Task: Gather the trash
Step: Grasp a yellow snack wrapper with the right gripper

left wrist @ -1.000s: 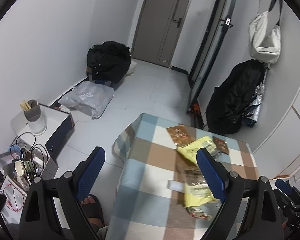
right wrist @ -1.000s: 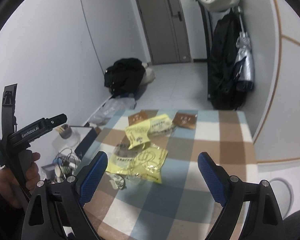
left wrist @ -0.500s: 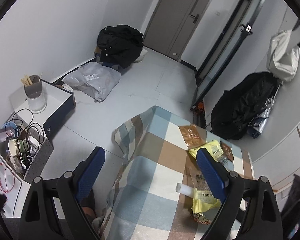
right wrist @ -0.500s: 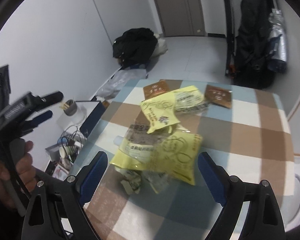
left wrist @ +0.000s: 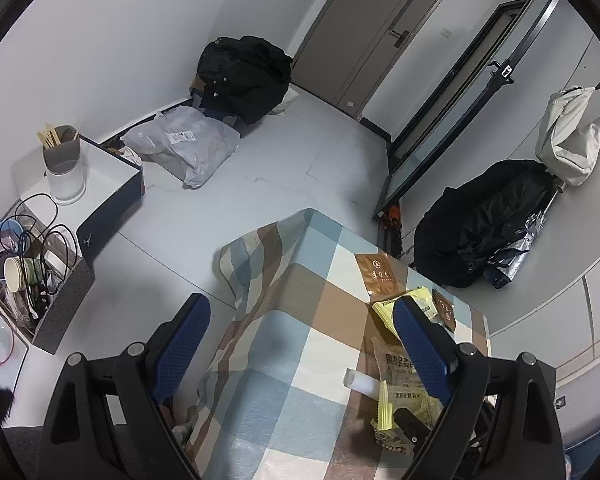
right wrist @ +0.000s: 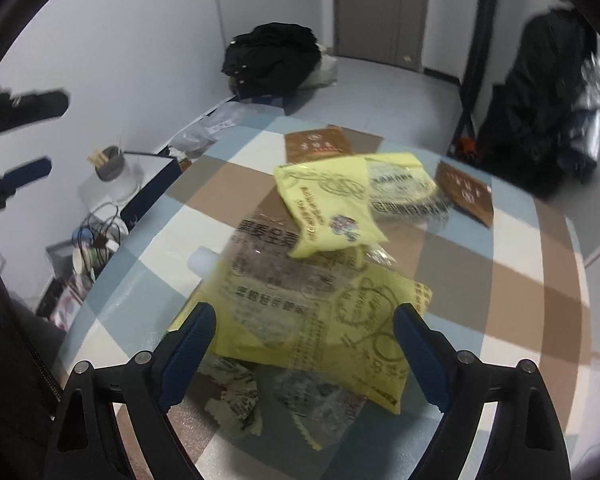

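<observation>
Trash lies heaped on a checked tablecloth point(right wrist: 500, 264): a large yellow wrapper point(right wrist: 340, 332) with a clear printed front, a smaller yellow packet point(right wrist: 324, 204) on top, two brown sachets point(right wrist: 316, 144) point(right wrist: 466, 192), and crumpled scraps point(right wrist: 236, 396) nearest me. My right gripper point(right wrist: 302, 320) hovers open just above the large yellow wrapper, nothing between its fingers. My left gripper point(left wrist: 300, 320) stands open over the table's left side point(left wrist: 296, 344), well left of the pile; the wrappers point(left wrist: 404, 384) show behind its right finger.
Left of the table, on the floor, stand a white box point(left wrist: 100, 176) with a cup point(left wrist: 64, 164) of chopsticks and a grey bin point(left wrist: 48, 292) of cables. A black bag point(left wrist: 244, 76), a grey parcel point(left wrist: 184, 144), and hanging coats point(left wrist: 484, 228) line the walls.
My right gripper has dropped and closed in on the trash pile, which now fills its view. My left gripper has drifted sideways and rolled, with the table now further right in its view.
</observation>
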Available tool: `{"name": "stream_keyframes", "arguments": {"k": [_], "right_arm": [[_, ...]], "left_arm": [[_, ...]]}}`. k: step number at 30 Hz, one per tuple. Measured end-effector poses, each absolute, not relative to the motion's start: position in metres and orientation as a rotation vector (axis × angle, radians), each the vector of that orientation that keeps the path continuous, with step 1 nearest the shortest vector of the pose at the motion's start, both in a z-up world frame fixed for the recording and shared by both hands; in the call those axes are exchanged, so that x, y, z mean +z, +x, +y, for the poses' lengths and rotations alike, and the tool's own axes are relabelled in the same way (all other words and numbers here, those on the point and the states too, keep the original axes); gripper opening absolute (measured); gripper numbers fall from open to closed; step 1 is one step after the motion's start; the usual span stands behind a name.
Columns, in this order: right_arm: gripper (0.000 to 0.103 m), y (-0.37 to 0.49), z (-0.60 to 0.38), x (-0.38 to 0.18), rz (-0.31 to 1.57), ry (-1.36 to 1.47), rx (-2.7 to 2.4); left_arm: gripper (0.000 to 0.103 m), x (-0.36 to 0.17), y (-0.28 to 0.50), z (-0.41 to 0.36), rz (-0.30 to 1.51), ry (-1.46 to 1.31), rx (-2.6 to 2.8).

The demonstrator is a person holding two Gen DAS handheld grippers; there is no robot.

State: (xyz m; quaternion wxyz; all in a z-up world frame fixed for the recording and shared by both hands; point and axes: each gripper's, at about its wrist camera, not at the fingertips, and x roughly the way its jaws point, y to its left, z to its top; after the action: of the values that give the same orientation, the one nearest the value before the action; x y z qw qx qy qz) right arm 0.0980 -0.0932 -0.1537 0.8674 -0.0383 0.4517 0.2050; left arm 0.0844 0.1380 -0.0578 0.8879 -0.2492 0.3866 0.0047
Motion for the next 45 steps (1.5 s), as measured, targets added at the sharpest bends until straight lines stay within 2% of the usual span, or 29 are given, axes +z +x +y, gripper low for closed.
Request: {"name": "stream_keyframes", "arguments": {"k": [8,17,22,27,30,33,35,40,41,42,43,44,45], "right_arm": [[0.089,0.092,-0.121,-0.150,0.958,0.011,0.427],[0.089,0.122,-0.148,-0.164,1.036,0.242,0.441],[0.088,0.128,-0.131,-0.163,1.030,0.178,0.471],[0.061,0.123,-0.120,-0.161,1.026,0.088,0.449],[0.049,0.121,-0.128,-0.161,1.034,0.091,0.444],[0.039,0.117,-0.137,-0.159,1.039,0.115,0.447],[0.037,0.112,-0.140,-0.156,1.038,0.124,0.445],[0.039,0.099,-0.150,-0.147,1.046,0.127,0.464],[0.045,0.098,-0.151,-0.147,1.049,0.120,0.460],[0.059,0.097,-0.153,-0.145,1.051,0.106,0.446],[0.065,0.096,-0.156,-0.143,1.041,0.097,0.431],[0.071,0.096,-0.157,-0.140,1.028,0.094,0.426],[0.071,0.097,-0.159,-0.137,1.012,0.084,0.425]], "left_arm": [[0.091,-0.061,0.086,0.139,0.829,-0.529,0.003],[0.091,-0.064,0.090,0.140,0.855,-0.547,0.003],[0.091,-0.066,0.092,0.141,0.866,-0.561,0.003],[0.091,-0.069,0.094,0.142,0.879,-0.579,0.002],[0.091,-0.069,0.094,0.141,0.879,-0.578,-0.001],[0.091,-0.069,0.094,0.141,0.881,-0.577,-0.001],[0.091,-0.069,0.094,0.141,0.883,-0.577,-0.004],[0.091,-0.071,0.094,0.140,0.893,-0.586,-0.010],[0.091,-0.072,0.094,0.139,0.895,-0.588,-0.011],[0.091,-0.072,0.095,0.139,0.898,-0.590,-0.014],[0.091,-0.073,0.095,0.138,0.901,-0.590,-0.017],[0.091,-0.072,0.095,0.138,0.901,-0.589,-0.017],[0.091,-0.072,0.095,0.137,0.901,-0.587,-0.016]]}}
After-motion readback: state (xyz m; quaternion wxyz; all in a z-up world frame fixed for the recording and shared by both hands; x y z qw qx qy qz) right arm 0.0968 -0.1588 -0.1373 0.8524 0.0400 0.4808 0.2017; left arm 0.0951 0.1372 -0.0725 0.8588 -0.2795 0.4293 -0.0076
